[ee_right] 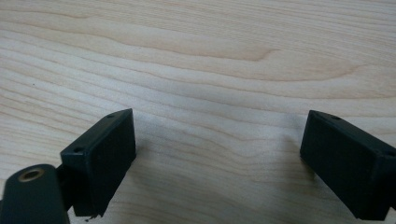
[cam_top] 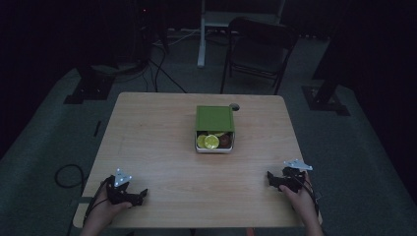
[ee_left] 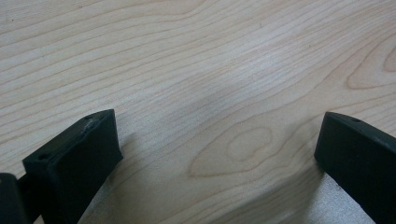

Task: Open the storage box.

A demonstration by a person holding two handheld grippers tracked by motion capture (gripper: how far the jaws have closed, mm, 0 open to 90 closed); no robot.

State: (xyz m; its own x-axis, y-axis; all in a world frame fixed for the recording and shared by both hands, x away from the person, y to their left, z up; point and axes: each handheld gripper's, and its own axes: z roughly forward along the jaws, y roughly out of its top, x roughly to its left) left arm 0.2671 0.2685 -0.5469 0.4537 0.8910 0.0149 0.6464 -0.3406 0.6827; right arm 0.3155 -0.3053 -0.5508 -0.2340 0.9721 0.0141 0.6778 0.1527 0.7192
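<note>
High view: left hand-held gripper (cam_top: 129, 195) resting at the near-left corner of the bench (cam_top: 147, 142), right hand-held gripper (cam_top: 280, 181) at the near-right edge. Both spread wide with bare wood between the jaws, gripping nothing; same spread seen in the left gripper view (ee_left: 217, 154) and the right gripper view (ee_right: 219, 154). Small box (cam_top: 215, 129) sitting at bench centre, slightly right of the middle, well apart from both hands. Green lid (cam_top: 214, 118) slid toward the far side, leaving the near end open on round yellow pieces (cam_top: 208, 141) and something darker beside them. Long axis of box running near to far. From the right hand-held gripper: far and to the left, somewhat the shorter reach. From the left: far and to the right. Nothing on the bare wood between hands and box. Small dark round spot (cam_top: 234, 106) just past the far-right corner of the lid. Folding chair (cam_top: 258, 51) beyond the bench, out of the way.
</note>
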